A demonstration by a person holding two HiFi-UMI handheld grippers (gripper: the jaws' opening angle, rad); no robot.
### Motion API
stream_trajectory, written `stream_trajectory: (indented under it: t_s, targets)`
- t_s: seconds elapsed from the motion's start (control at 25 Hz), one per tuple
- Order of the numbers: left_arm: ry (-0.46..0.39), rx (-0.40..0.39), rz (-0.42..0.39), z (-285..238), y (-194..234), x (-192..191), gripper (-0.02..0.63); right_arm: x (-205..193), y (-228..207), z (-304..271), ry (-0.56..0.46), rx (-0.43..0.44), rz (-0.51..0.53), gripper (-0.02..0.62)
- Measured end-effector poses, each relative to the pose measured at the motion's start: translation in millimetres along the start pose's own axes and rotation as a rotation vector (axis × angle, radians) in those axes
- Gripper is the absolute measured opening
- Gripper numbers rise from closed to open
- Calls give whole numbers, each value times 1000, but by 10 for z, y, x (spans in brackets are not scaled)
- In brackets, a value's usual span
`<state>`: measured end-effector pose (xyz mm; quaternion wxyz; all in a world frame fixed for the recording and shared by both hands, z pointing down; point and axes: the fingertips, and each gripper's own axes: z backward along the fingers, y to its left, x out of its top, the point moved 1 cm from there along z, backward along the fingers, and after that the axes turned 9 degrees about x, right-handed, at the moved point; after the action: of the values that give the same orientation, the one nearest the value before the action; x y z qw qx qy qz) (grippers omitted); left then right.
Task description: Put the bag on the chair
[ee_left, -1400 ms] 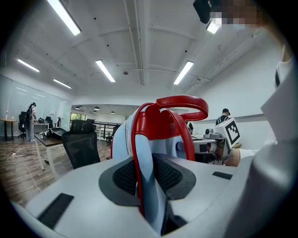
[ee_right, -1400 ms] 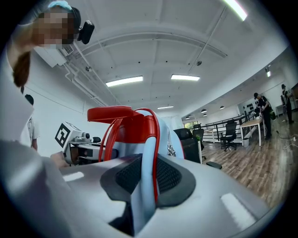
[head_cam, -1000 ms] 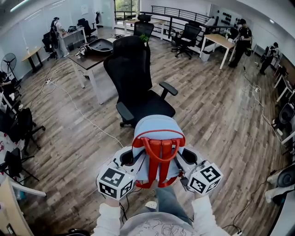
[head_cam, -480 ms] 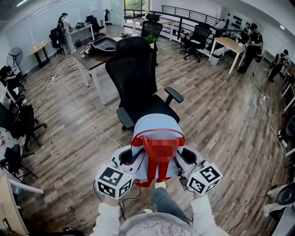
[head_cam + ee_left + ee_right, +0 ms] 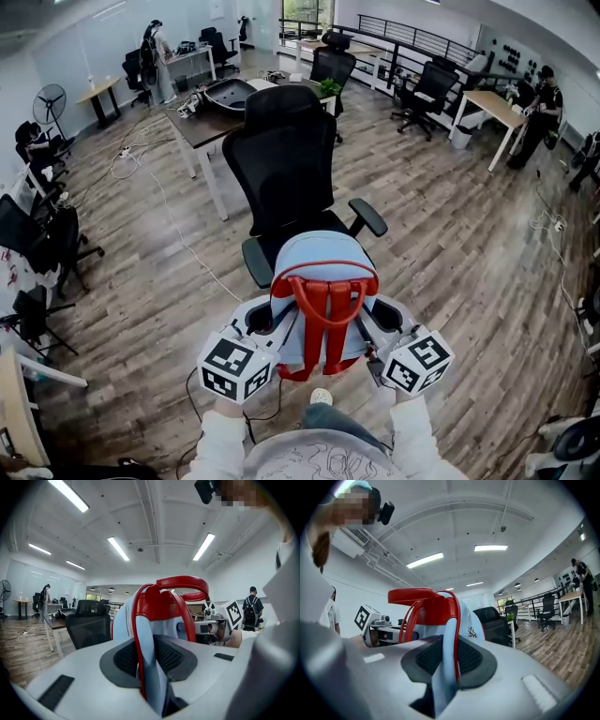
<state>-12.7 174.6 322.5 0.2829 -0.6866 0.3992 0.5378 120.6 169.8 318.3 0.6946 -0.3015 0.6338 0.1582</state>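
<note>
The chair is drawing nearer. We are holding left gripper and right gripper level, side by side, each pinching the bag hanging between them at the seat's front edge.

Light-blue, red-strapped bag held upright before black chair.

We hold both grippers close together, low in the head view. Left gripper sits at 7 o'clock and right gripper at 5 o'clock. Marker cubes face us, jaws point toward 12. Each gripper's jaws are pinched on a strap of the bag. Our white-sleeved forearms come in from 6 o'clock, roughly parallel.
</note>
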Motion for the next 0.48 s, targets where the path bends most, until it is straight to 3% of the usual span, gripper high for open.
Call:
stream_trajectory:
  t_s: [0.48]
  targets:
    - [-33,83,18,-665,291,203,84,171,-712,-440,4,74,23,81]
